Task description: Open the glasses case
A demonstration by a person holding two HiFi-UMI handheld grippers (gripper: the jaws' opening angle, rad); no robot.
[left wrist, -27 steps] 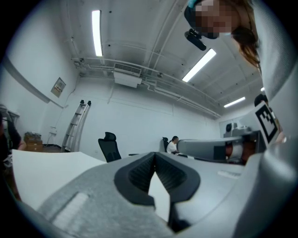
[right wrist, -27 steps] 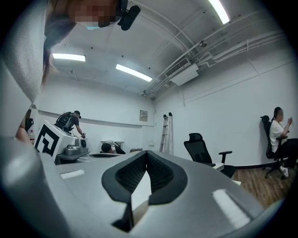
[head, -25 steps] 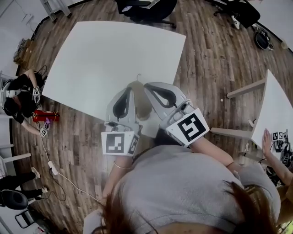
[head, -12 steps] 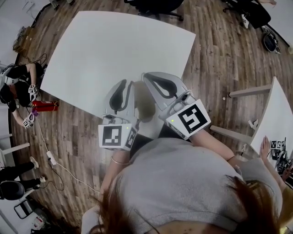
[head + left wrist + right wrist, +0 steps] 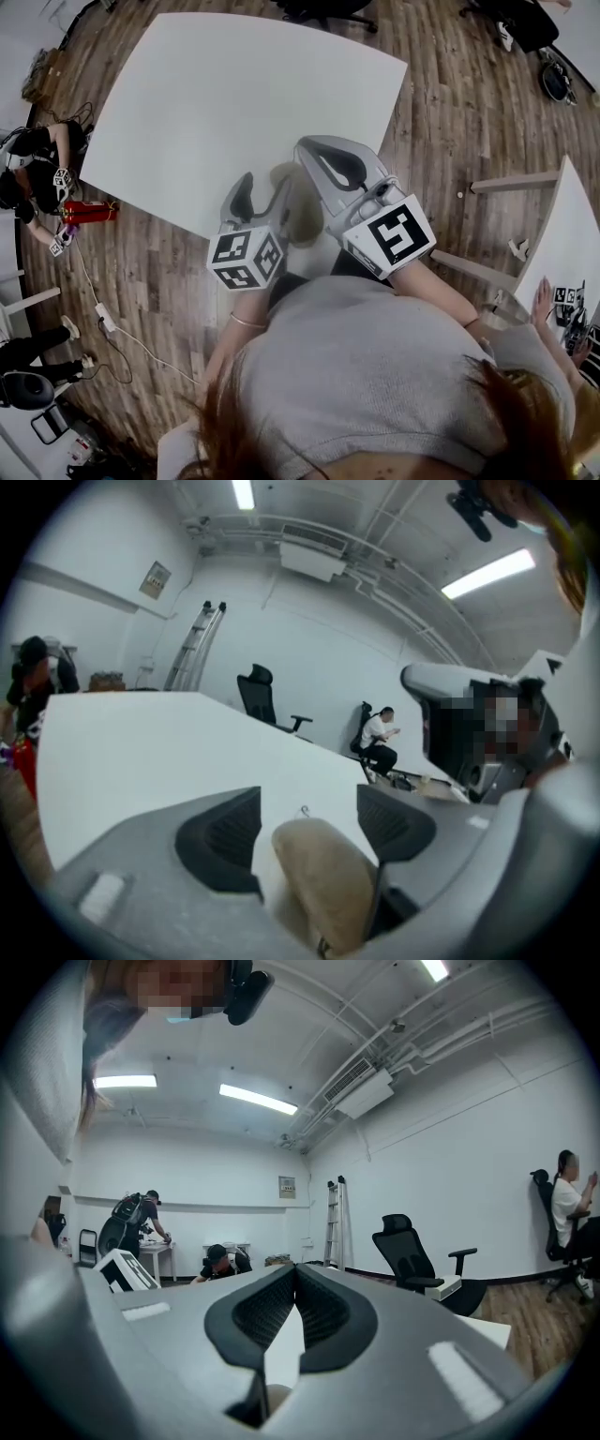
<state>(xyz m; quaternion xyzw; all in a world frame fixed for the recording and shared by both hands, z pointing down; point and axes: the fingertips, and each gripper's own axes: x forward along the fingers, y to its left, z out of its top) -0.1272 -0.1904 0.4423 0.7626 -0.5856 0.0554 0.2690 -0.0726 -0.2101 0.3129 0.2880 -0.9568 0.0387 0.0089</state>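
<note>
A beige glasses case (image 5: 302, 217) lies near the front edge of the white table (image 5: 234, 94), shut as far as I can see. My left gripper (image 5: 263, 185) sits low over it, jaws opening. In the left gripper view the glasses case (image 5: 323, 883) lies between the two dark pads (image 5: 223, 832) of the left gripper (image 5: 309, 796), close to the right one, and neither pad presses on it. My right gripper (image 5: 304, 147) is just right of the case and held level. Its jaws meet in the right gripper view (image 5: 295, 1269), with nothing between them.
Black office chairs (image 5: 328, 9) stand beyond the table's far edge. A person (image 5: 33, 178) crouches on the wood floor at the left by a red object (image 5: 89, 212) and cables. Another white table (image 5: 567, 234) is at the right.
The left gripper has dropped toward the table and rolled, and its jaws have gone from shut to apart around the case. The right gripper has barely shifted and stays shut.
</note>
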